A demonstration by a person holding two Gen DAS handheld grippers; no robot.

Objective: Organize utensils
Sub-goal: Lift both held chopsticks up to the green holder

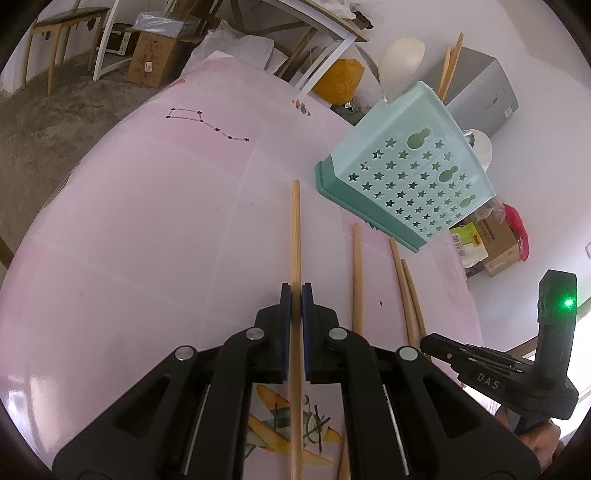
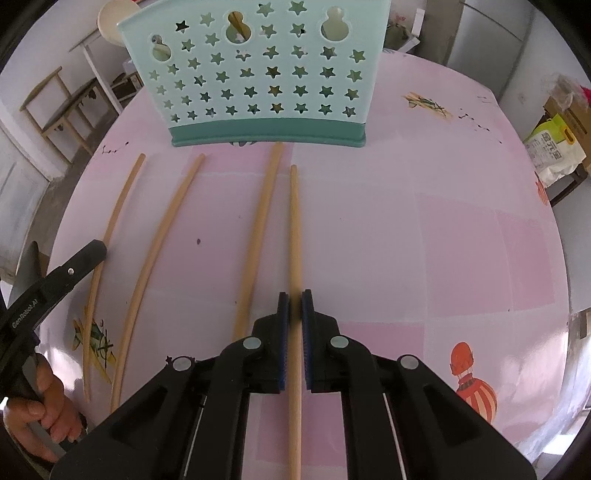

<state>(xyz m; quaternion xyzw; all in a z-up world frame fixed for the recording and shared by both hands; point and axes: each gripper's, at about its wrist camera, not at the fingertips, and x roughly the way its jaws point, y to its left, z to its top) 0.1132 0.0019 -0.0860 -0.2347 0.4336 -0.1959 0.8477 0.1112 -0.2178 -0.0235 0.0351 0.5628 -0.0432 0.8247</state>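
Observation:
Several wooden chopsticks lie on a pink table. My left gripper (image 1: 296, 291) is shut on one chopstick (image 1: 295, 229), which points forward from the jaws. My right gripper (image 2: 294, 299) is shut on another chopstick (image 2: 294, 221), pointing toward the teal star-holed utensil holder (image 2: 258, 74). That holder stands at the right in the left wrist view (image 1: 406, 177). Three more chopsticks (image 2: 258, 229) (image 2: 159, 240) (image 2: 114, 221) lie left of the right gripper. The right gripper's body shows in the left wrist view (image 1: 480, 369), the left gripper's in the right wrist view (image 2: 55, 280).
The pink tablecloth (image 1: 147, 221) has printed airplane (image 1: 280, 417) and balloon (image 2: 469, 380) pictures. Beyond the table are cardboard boxes (image 1: 155, 55), wooden furniture (image 1: 62, 29), a grey cabinet (image 1: 484, 88) and bags on the floor (image 2: 550, 151).

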